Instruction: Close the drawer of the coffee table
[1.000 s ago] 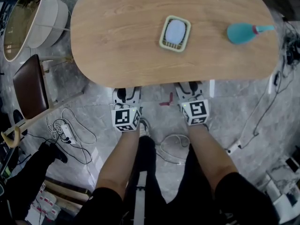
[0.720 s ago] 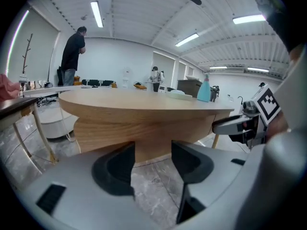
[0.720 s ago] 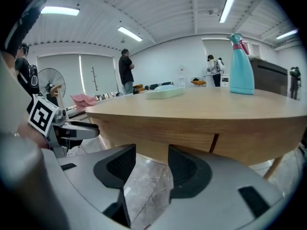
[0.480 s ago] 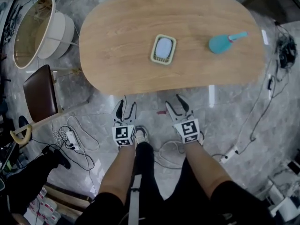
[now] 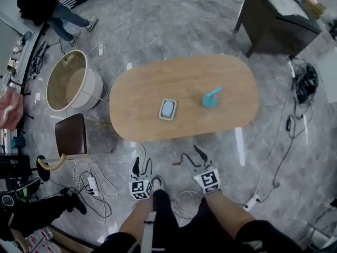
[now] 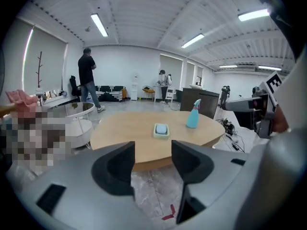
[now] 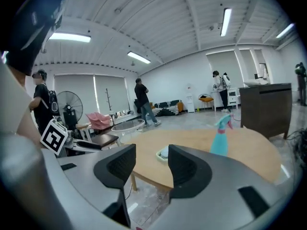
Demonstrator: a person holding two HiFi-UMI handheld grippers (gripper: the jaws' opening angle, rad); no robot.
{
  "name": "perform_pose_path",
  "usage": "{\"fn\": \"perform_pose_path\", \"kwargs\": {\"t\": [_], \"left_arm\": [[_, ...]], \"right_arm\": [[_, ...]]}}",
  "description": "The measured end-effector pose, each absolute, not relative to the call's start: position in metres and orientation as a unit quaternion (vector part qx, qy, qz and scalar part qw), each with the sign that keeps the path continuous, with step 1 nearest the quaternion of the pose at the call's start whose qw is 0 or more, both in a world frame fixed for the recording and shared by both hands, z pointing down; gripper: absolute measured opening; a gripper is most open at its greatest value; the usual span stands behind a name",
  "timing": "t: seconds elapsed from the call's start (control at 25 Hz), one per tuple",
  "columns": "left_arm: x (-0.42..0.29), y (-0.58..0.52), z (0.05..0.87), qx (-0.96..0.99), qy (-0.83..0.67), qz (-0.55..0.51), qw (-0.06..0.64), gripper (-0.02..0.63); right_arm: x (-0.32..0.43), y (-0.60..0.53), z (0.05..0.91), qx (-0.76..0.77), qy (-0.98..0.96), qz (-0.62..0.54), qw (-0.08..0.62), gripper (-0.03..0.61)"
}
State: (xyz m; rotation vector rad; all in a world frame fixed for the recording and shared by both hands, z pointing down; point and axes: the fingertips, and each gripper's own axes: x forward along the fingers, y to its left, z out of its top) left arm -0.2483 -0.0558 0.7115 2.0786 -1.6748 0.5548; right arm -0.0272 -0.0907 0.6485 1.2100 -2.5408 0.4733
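Note:
The oval wooden coffee table (image 5: 184,83) stands ahead of me, and no drawer sticks out from its near edge in any view. On its top are a pale green tray (image 5: 168,109) and a teal spray bottle (image 5: 210,99). My left gripper (image 5: 142,165) and right gripper (image 5: 192,155) hang open over the grey floor, well short of the table, each holding nothing. In the left gripper view the open gripper (image 6: 153,152) frames the table's side (image 6: 153,158). The right gripper view shows open jaws (image 7: 152,157) before the table (image 7: 192,164) and the bottle (image 7: 221,134).
A round beige side table (image 5: 68,83) and a brown stool (image 5: 71,135) stand left of the coffee table. Cables and a power strip (image 5: 89,182) lie on the floor at the left. A dark cabinet (image 5: 274,15) is at the far right; a person (image 5: 52,7) stands far left.
Both grippers have drawn back from the table's near edge toward my body. The head view has pulled away, so the table looks smaller and farther off.

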Motion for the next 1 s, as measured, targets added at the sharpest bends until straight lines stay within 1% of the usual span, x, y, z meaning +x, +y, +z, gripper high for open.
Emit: {"fn": "perform_pose_path", "kwargs": {"t": [0.24, 0.36, 0.52, 0.64, 0.76, 1.0], "left_arm": [[-0.197, -0.041, 0.598, 0.736, -0.624, 0.201, 0.171, 0.222], [-0.168, -0.036, 0.55, 0.731, -0.638, 0.182, 0.158, 0.222], [-0.129, -0.027, 0.508, 0.73, -0.643, 0.171, 0.156, 0.222], [-0.109, -0.025, 0.48, 0.734, -0.643, 0.162, 0.149, 0.222], [-0.095, -0.026, 0.445, 0.738, -0.645, 0.146, 0.137, 0.222], [-0.094, -0.036, 0.385, 0.742, -0.653, 0.113, 0.106, 0.222]], "right_arm": [[0.043, -0.071, 0.548, 0.398, -0.891, 0.162, 0.145, 0.193], [0.074, -0.07, 0.499, 0.396, -0.896, 0.154, 0.13, 0.193], [0.109, -0.071, 0.45, 0.395, -0.903, 0.14, 0.099, 0.193], [0.123, -0.075, 0.415, 0.399, -0.906, 0.128, 0.058, 0.193], [0.13, -0.069, 0.387, 0.383, -0.914, 0.114, 0.073, 0.193], [0.125, -0.068, 0.354, 0.371, -0.921, 0.1, 0.067, 0.193]]}}
